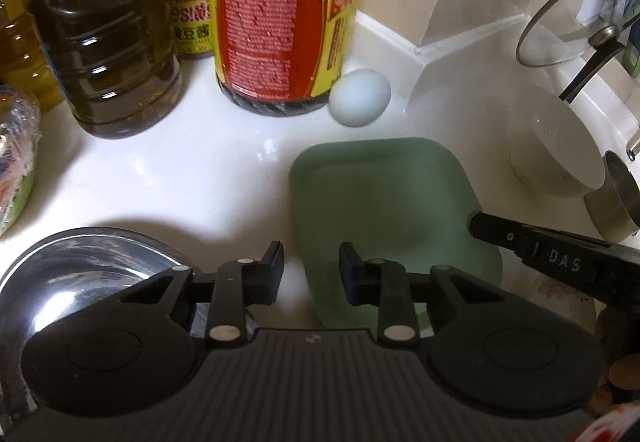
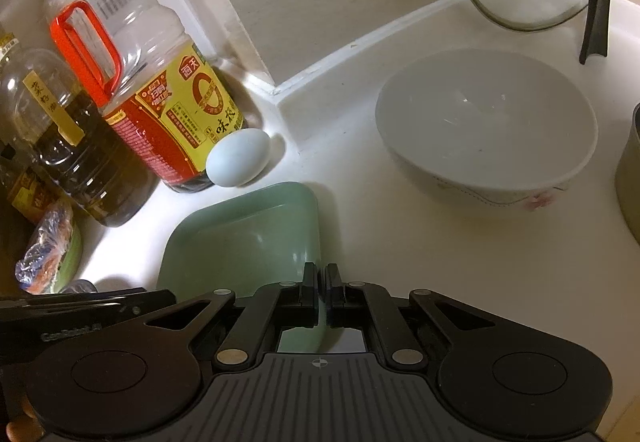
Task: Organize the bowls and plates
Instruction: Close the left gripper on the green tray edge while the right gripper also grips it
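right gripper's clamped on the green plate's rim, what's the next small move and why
Probably lift the green plate slightly, keeping it clear of the egg close by its far edge. The right gripper looks shut on its rim; the left gripper hangs open.
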{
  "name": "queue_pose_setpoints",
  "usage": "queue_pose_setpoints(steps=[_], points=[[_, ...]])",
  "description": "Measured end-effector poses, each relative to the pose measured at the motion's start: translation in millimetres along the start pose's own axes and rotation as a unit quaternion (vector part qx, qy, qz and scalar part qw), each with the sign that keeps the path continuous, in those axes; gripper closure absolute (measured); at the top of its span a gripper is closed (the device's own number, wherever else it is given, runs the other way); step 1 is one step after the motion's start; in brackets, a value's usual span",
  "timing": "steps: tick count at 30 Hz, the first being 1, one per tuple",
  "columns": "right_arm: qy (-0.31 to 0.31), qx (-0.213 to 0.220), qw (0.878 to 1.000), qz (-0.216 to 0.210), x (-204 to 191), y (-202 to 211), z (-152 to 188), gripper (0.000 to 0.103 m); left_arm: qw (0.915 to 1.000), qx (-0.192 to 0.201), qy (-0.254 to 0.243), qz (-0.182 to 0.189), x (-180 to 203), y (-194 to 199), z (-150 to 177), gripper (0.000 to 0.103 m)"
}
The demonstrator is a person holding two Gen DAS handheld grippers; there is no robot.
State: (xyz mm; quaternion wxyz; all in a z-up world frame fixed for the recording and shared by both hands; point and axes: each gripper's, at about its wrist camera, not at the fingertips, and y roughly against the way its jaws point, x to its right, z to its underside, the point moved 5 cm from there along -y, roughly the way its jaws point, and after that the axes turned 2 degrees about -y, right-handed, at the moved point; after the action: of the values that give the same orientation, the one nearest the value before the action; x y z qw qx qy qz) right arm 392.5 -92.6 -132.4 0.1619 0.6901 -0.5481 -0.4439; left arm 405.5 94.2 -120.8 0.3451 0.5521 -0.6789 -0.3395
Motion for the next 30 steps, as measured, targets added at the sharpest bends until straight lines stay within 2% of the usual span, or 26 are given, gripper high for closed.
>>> queue_pose_setpoints(steps=[5, 7, 11, 17, 30], points=[[-0.002, -0.005, 1.000, -0.001, -1, -2, -1, 0.099, 0.9999, -0.004, -0.001, -0.011, 1, -7, -1, 0.085], [-0.001, -0.005, 1.000, 0.000, -2, -3, -1, 0.099, 1.0000, -0.003, -0.001, -0.006, 2, -8, -1, 0.090], [0.009, -0.007, 1.000, 0.003, -3, -2, 0, 0.099, 0.9999, 0.000, -0.003, -0.010, 4, -8, 0, 0.090], [0.016, -0.004, 1.000, -0.001, -4, 2, -1, 0.099, 0.9998, 0.009, 0.019, -0.001, 1, -2, 4, 0.092], [0.029, 0.010, 0.999, -0.024, -5, 32, 4, 0.099, 0.9984, 0.041, 0.039, -0.002, 11, 35, 23, 0.092]])
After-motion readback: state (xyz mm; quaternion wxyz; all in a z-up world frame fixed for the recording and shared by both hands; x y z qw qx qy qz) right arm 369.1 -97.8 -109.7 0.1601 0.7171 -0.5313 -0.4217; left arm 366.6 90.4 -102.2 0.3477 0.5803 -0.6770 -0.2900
